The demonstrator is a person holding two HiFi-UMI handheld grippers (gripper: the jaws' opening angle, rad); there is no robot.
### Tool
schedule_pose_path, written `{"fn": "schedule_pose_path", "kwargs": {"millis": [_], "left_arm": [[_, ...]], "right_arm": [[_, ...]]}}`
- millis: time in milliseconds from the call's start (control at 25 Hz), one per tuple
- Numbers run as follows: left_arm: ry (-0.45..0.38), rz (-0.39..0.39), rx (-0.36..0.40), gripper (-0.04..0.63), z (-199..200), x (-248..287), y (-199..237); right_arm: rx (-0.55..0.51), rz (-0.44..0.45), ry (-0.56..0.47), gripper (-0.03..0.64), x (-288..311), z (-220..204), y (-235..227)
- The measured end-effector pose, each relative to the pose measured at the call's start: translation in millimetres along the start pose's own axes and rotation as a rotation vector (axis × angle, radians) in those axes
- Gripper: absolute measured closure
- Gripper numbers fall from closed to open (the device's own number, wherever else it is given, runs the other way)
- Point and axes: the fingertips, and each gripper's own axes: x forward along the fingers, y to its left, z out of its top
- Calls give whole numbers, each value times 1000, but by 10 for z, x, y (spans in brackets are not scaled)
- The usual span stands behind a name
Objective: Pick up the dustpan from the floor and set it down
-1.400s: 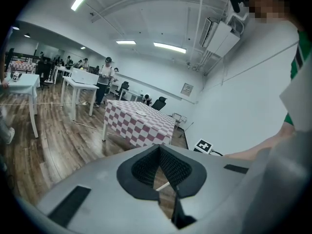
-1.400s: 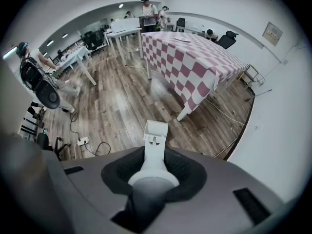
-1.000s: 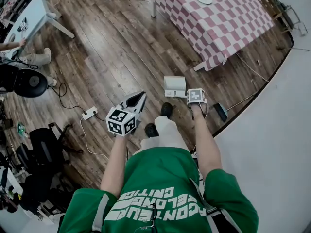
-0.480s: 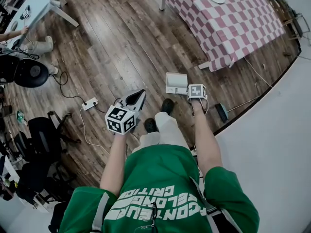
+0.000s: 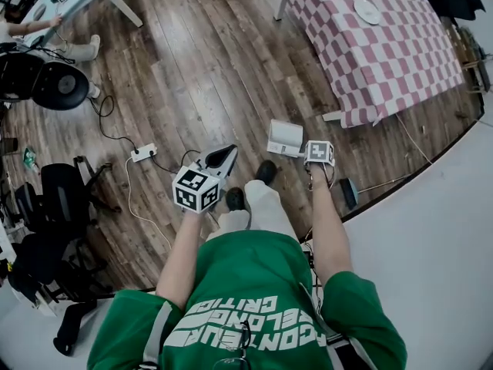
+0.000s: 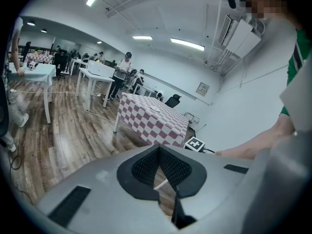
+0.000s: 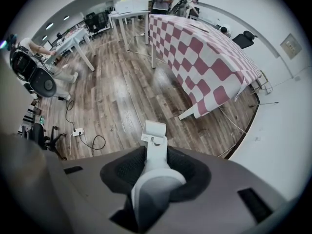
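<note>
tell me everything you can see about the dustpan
The dustpan is light grey and looks like plastic: a shallow boxy pan on a long rounded handle. It points pan-down at the wooden floor; whether it touches the floor can't be told. Its handle stands between the pads of the right gripper, whose jaws are opening.

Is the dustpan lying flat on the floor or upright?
Upright. The dustpan points pan-down, its handle between the opening jaws of the right hand-held gripper. Whether it touches the floor cannot be told.
</note>
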Motion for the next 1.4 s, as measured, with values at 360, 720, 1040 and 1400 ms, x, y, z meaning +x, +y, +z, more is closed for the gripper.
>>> {"fn": "schedule_pose_path", "kwargs": {"millis": [360,720,1040,1400], "left_arm": [[-20,-5,10,592,-26,-179,20],[-37,-62,65,592,-18,-360,-202],[-66,-95,113,592,-5,-560,-320],[-63,-132,160,592,-230,-797,-542]], "right_arm": [[32,18,-90,474,-268,103,9],[89,-9,-273,474,-1144,37,-85],[148,-65,-591,476,-2091,-272,-211],[211,-38,-867,596,-2753,-1048,-65]]}}
